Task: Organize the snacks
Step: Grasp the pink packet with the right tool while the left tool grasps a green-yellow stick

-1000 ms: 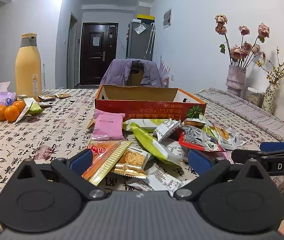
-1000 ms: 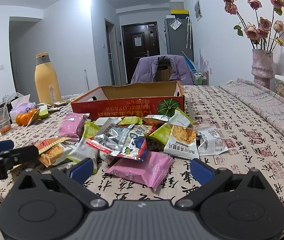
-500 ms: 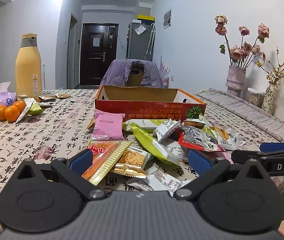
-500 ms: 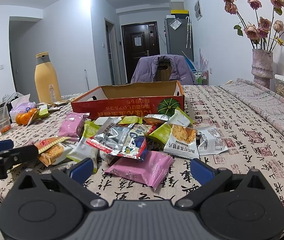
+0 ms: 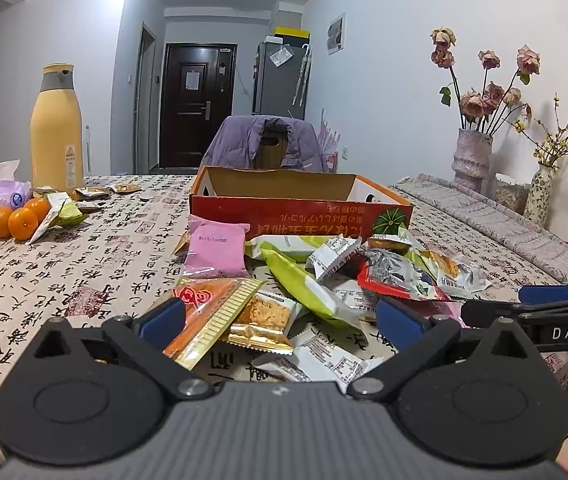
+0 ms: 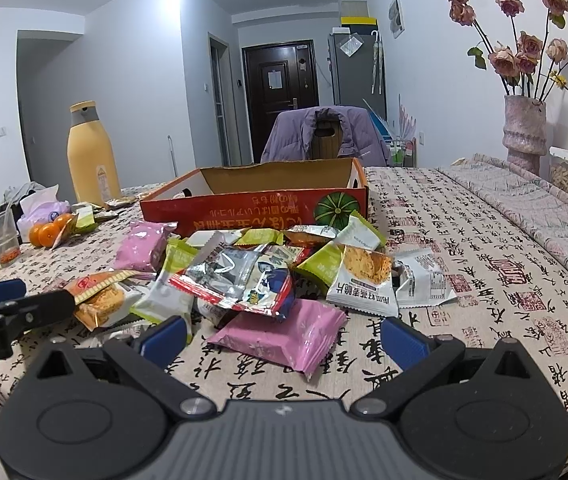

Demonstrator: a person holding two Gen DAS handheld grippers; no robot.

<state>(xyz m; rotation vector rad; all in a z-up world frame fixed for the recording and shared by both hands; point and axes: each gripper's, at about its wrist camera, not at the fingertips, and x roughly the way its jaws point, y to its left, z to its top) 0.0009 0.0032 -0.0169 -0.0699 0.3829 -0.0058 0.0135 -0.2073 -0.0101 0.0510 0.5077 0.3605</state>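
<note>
A pile of snack packets (image 5: pixel 308 276) lies on the table in front of an open red cardboard box (image 5: pixel 300 208), also in the right wrist view (image 6: pixel 252 208). My left gripper (image 5: pixel 280 322) is open and empty, just short of an orange packet (image 5: pixel 208 312). My right gripper (image 6: pixel 282 340) is open and empty, just short of a pink packet (image 6: pixel 284 334) at the near edge of the pile (image 6: pixel 260 276). Another pink packet (image 5: pixel 216 250) leans near the box. Each gripper shows at the edge of the other's view.
A yellow bottle (image 5: pixel 57 128), oranges (image 5: pixel 16 220) and a tissue pack (image 5: pixel 0 192) stand at the far left. Vases with dried flowers (image 5: pixel 472 160) stand on the right by the wall. A chair with a purple jacket (image 5: pixel 268 144) is behind the box.
</note>
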